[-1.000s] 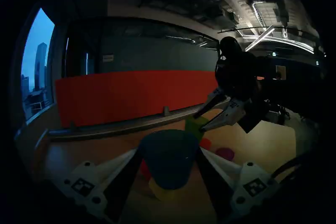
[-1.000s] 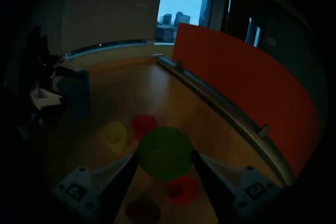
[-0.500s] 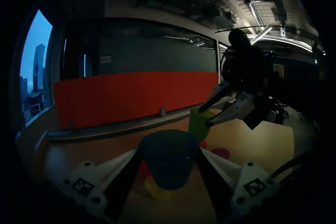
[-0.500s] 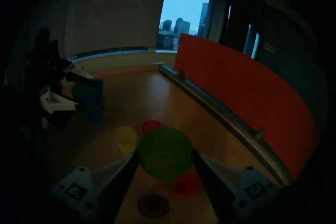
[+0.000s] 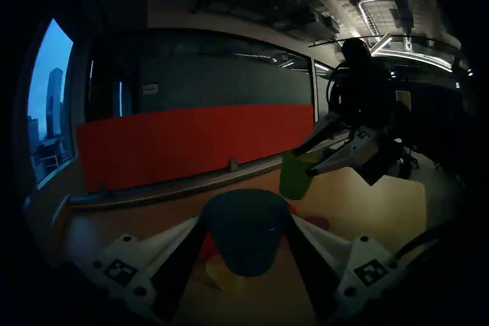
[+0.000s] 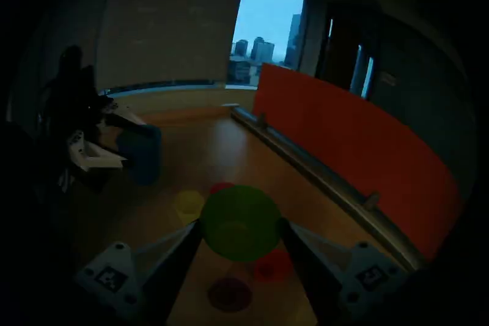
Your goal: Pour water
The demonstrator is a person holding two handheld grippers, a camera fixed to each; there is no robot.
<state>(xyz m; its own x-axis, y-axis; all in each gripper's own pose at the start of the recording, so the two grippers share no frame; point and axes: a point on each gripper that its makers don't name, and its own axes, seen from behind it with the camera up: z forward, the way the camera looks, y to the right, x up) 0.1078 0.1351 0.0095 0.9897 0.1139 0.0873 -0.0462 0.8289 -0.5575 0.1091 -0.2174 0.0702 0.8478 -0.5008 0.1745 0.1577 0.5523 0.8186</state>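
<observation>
Two smooth tapered cups: blue cup (image 5: 246,246) in left claw (image 5: 244,221) grip, green cup (image 6: 240,240) in right claw (image 6: 239,224) grip.

No legible text, brand or number found. Square markers (image 5: 120,271) on the left gripper (image 5: 245,221) fingers bear patterns only; small wall sign (image 5: 149,88) too blurred.

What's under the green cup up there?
The wooden table, with a red cup and a dark cup sitting just below. The green cup, held by the right gripper, covers whatever lies straight beneath it.
</observation>
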